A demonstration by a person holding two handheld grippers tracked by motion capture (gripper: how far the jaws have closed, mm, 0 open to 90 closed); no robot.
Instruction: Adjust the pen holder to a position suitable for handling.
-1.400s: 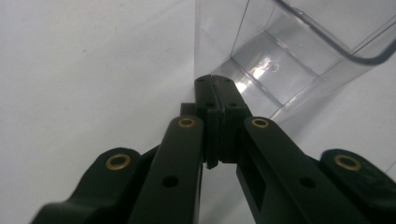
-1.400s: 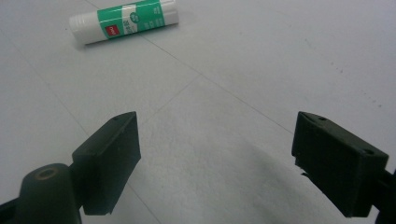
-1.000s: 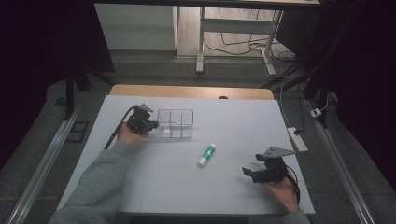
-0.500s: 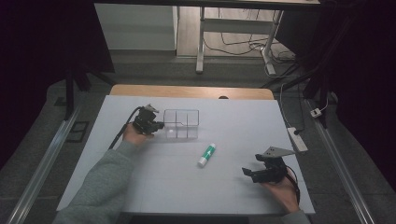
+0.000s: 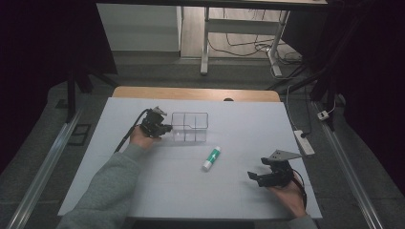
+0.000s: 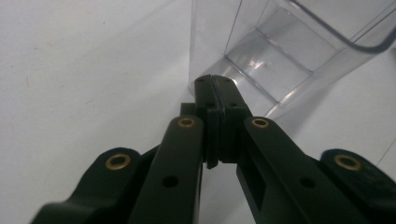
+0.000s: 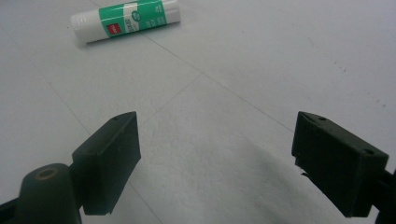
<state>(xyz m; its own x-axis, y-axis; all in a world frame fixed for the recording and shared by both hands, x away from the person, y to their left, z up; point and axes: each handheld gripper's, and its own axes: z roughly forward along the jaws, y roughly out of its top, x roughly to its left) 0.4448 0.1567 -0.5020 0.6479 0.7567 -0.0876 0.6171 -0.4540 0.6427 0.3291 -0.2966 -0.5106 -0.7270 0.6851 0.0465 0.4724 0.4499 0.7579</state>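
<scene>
A clear plastic box (image 5: 190,127) with several compartments stands on the white table (image 5: 239,124), left of middle. My left gripper (image 5: 166,129) is at the box's left end. In the left gripper view its jaws are shut together, and the left gripper (image 6: 215,80) has its tips against the near corner of the clear box (image 6: 280,60). I cannot tell whether a wall is pinched. A green and white glue stick (image 5: 210,159) lies flat in the middle. My right gripper (image 5: 254,177) rests open at the front right, and the glue stick (image 7: 126,21) lies beyond its jaws (image 7: 229,163).
The table's wooden far edge (image 5: 196,93) runs behind the box. A power strip (image 5: 303,141) lies at the right edge. Table legs and cables (image 5: 248,47) stand on the floor beyond. A grey sleeve (image 5: 112,191) crosses the front left.
My left gripper and the clear box have shifted a little to the right together. The right gripper and the glue stick have not moved.
</scene>
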